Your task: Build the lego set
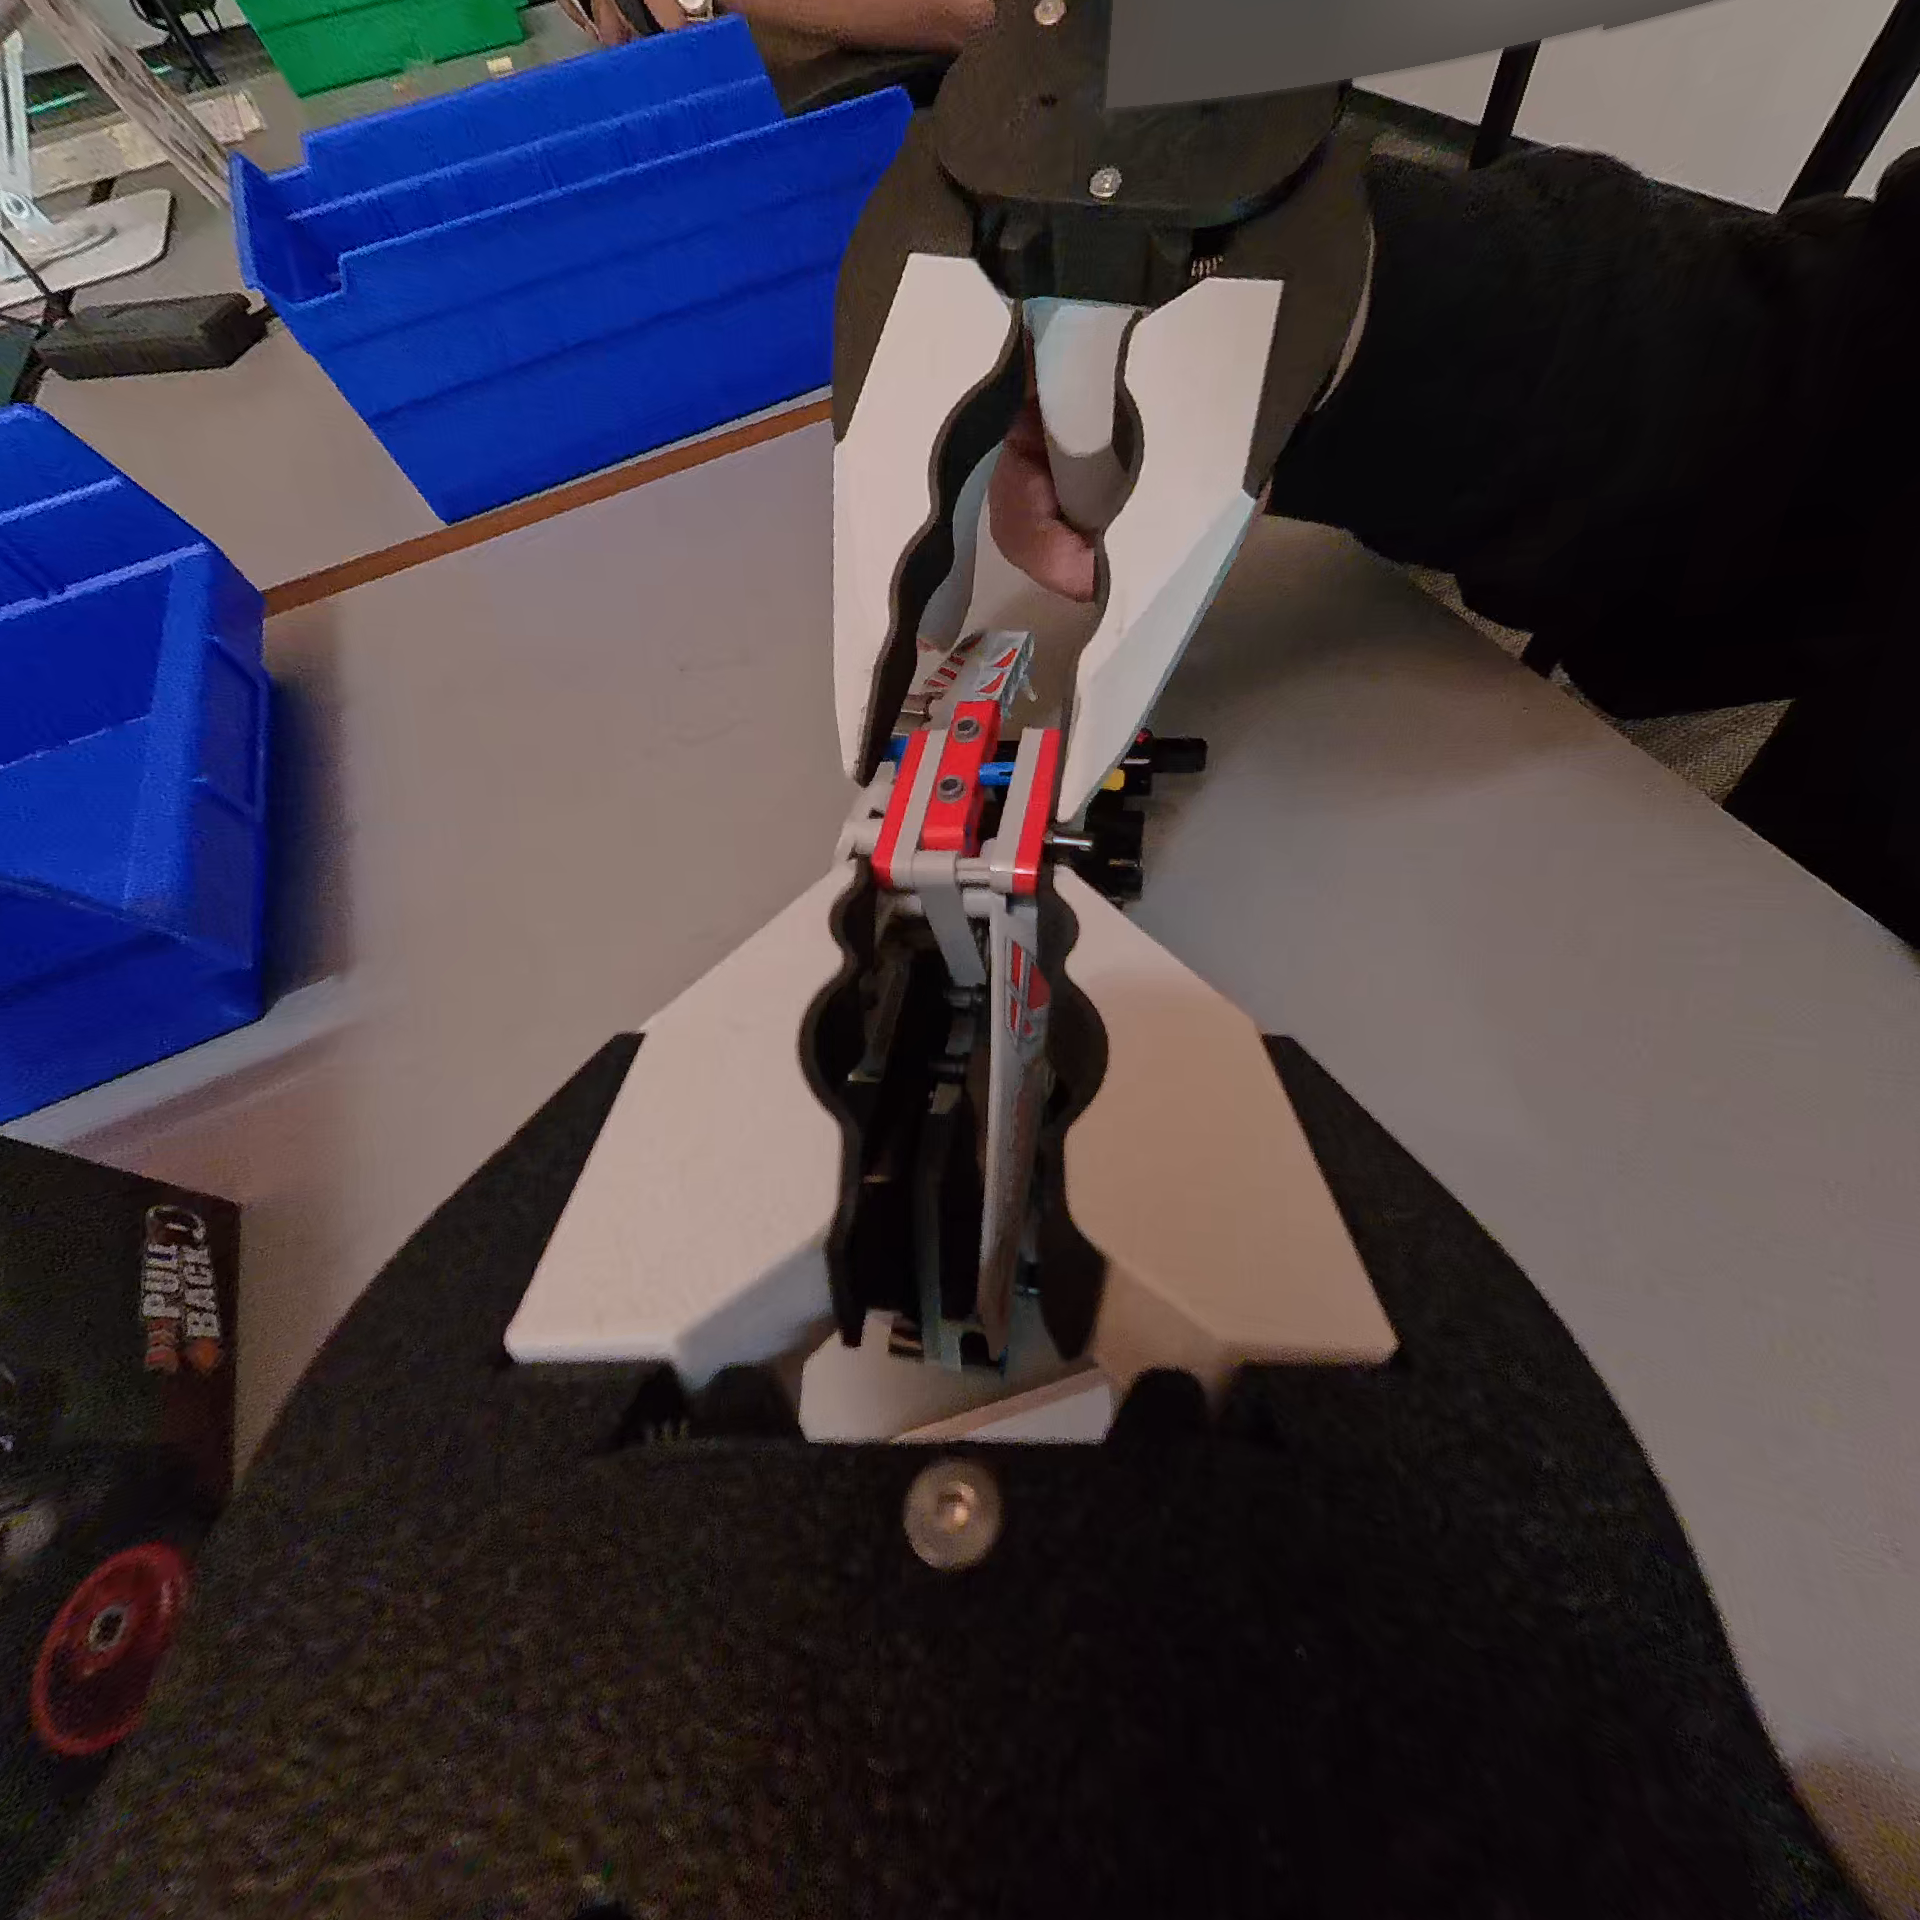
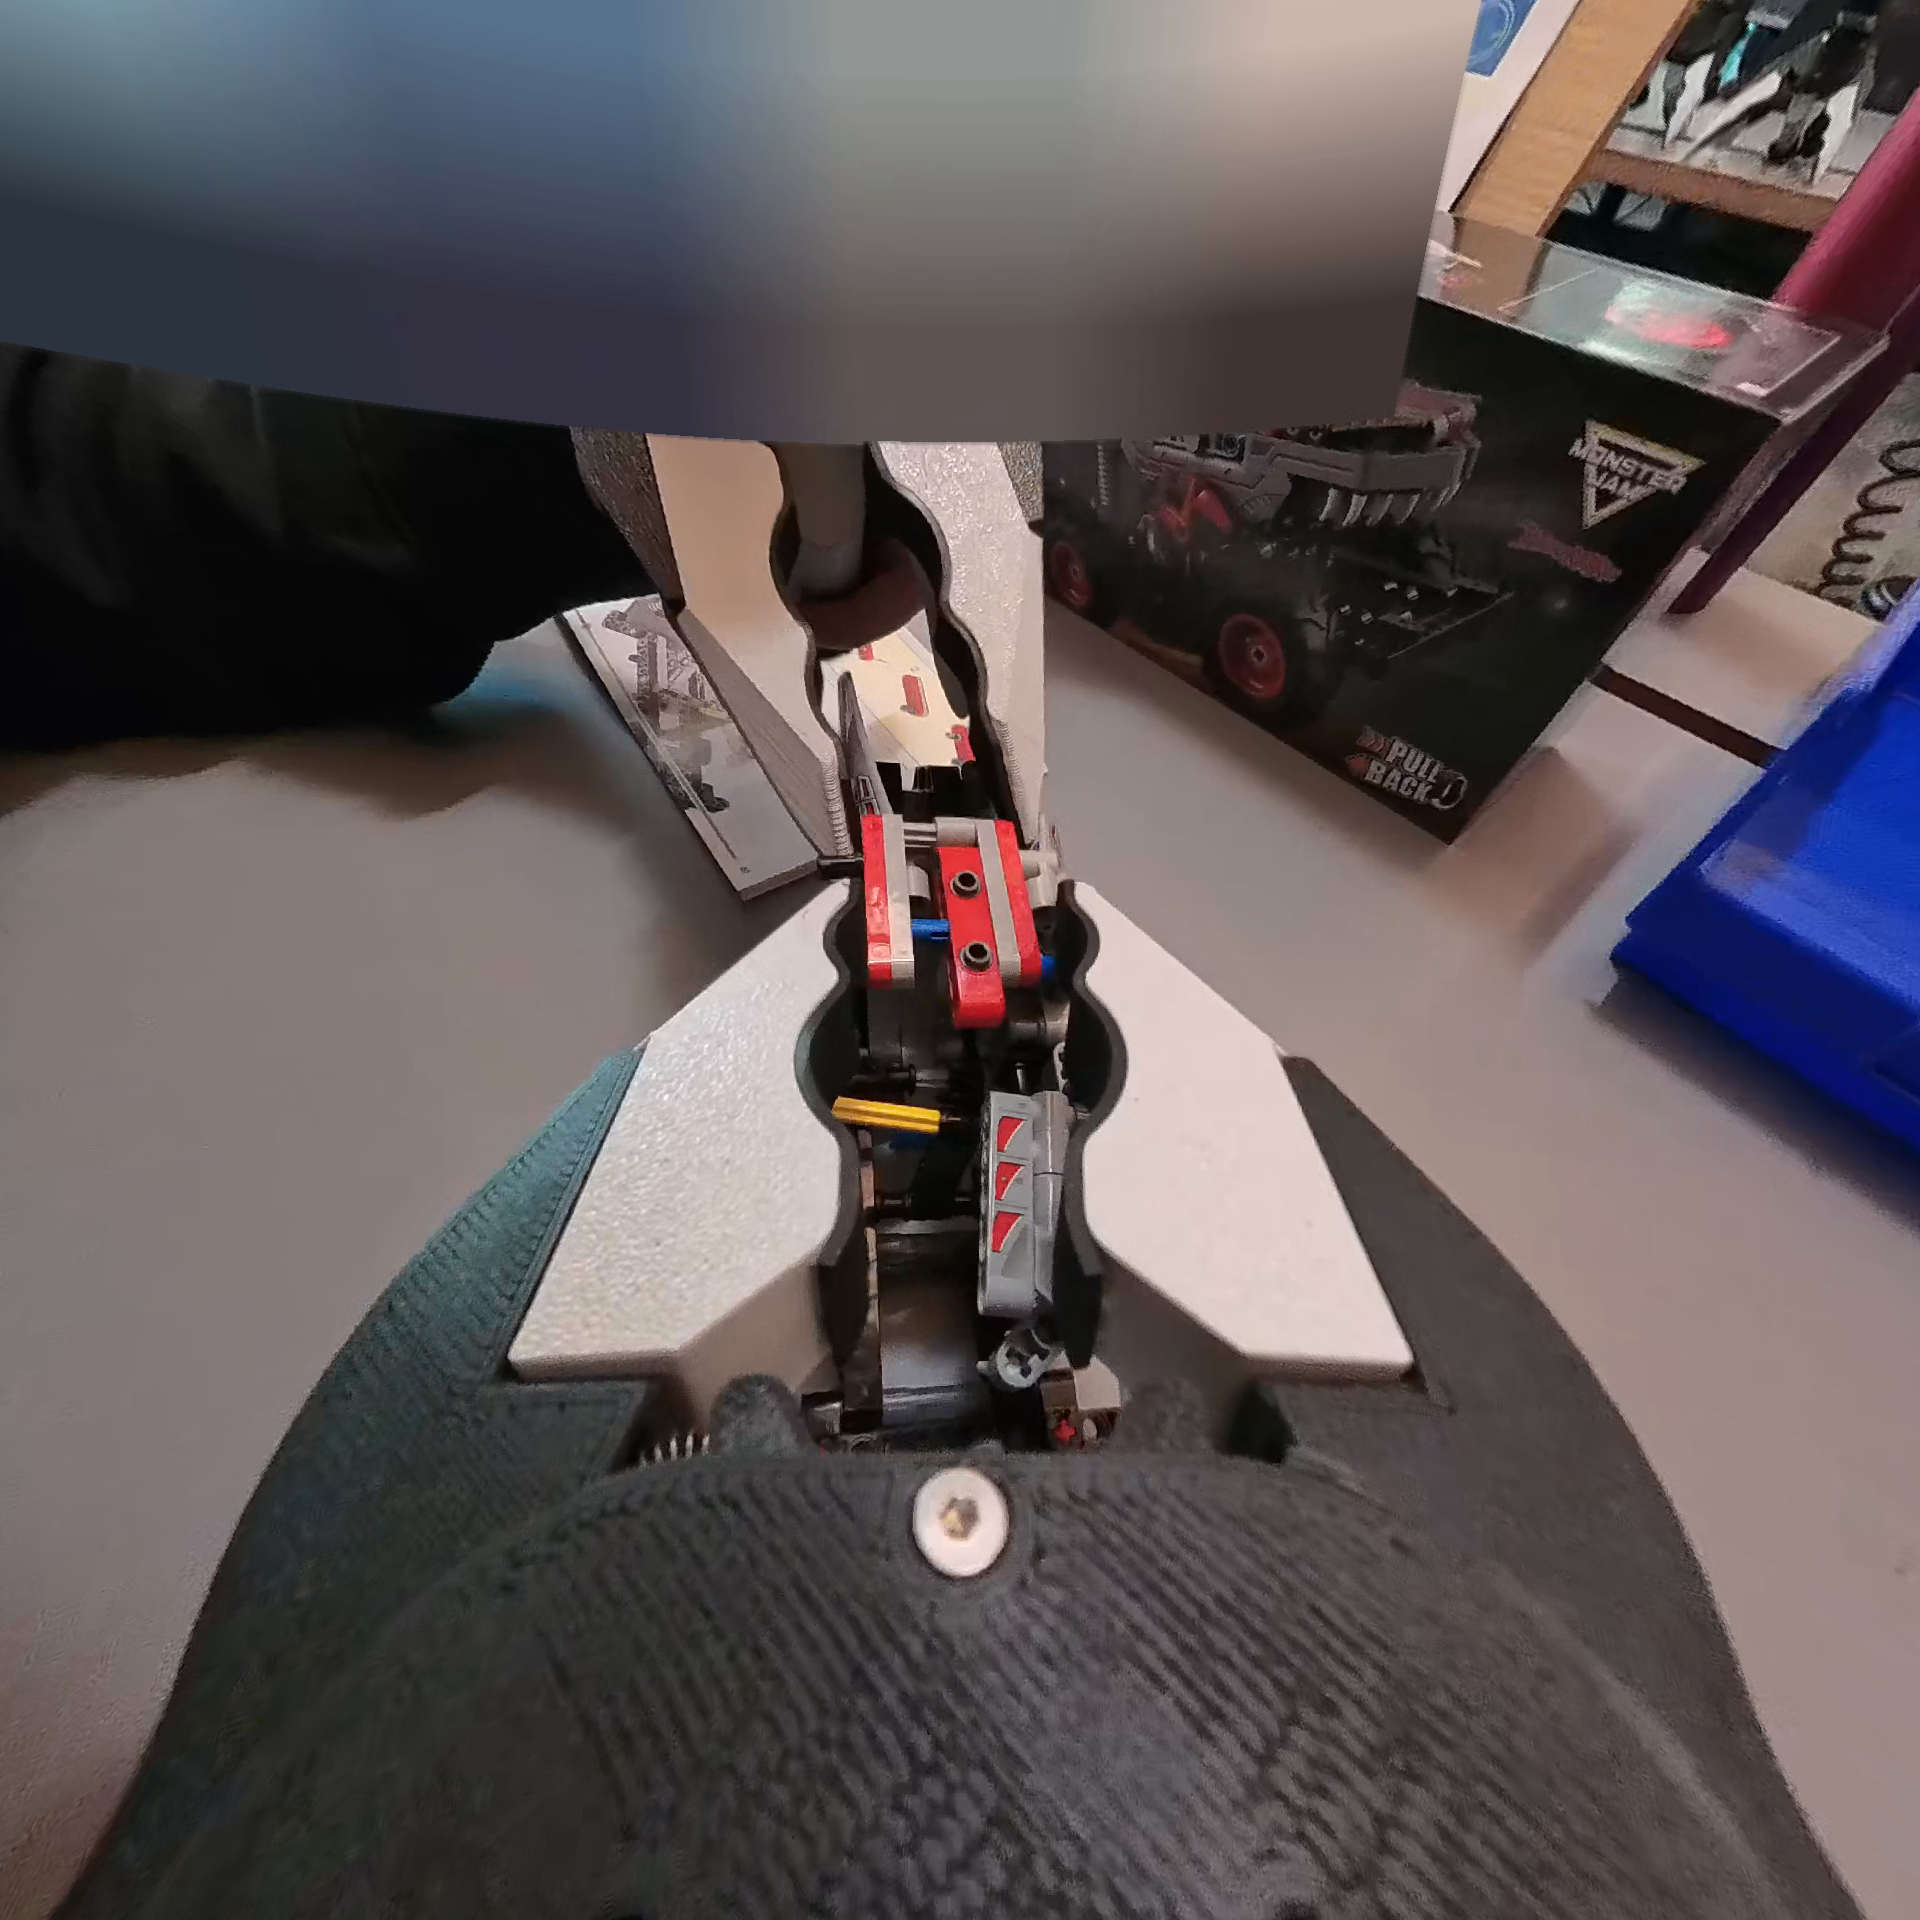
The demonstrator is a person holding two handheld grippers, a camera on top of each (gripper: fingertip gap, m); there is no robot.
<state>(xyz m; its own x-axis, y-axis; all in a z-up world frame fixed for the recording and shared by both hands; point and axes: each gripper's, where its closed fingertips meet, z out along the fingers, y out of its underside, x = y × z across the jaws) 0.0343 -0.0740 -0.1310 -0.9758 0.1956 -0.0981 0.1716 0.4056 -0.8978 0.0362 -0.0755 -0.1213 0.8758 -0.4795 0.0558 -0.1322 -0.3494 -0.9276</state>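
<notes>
The half-built lego truck [image 1: 961,821] sits in the middle of both pictures, held up over the grey table [image 1: 623,727]. It is made of red, grey and black parts with little blue pins. The left gripper [image 1: 951,883] pinches one end of it between its white fingers [image 1: 727,1143]. The right gripper [image 2: 956,914] pinches the other end, so the two tools meet nose to nose with the truck between them.

Only the right wrist view shows a yellow rod [image 2: 883,1115] sticking sideways inside the truck, near the middle of the frame. It also shows a grey panel with red marks [image 2: 1013,1195] just beside it. The left wrist view shows a long grey panel with red marks [image 1: 1018,1091] running down between its own fingers.

In the left wrist view, a person's hand [image 1: 1039,520] shows behind the far gripper, near the top middle. Two blue bins [image 1: 540,270] sit at the upper left and left edge. A green bin [image 1: 384,36] peeks in at the top.

The black lego box [image 2: 1403,582] with a truck picture fills the upper right of the right wrist view. In the left wrist view only its corner [image 1: 104,1403] shows, at the lower left. An instruction booklet [image 2: 696,738] lies on the table, seen only in the right wrist view, left of centre. One blue bin [image 2: 1797,904] sits at its right edge.
</notes>
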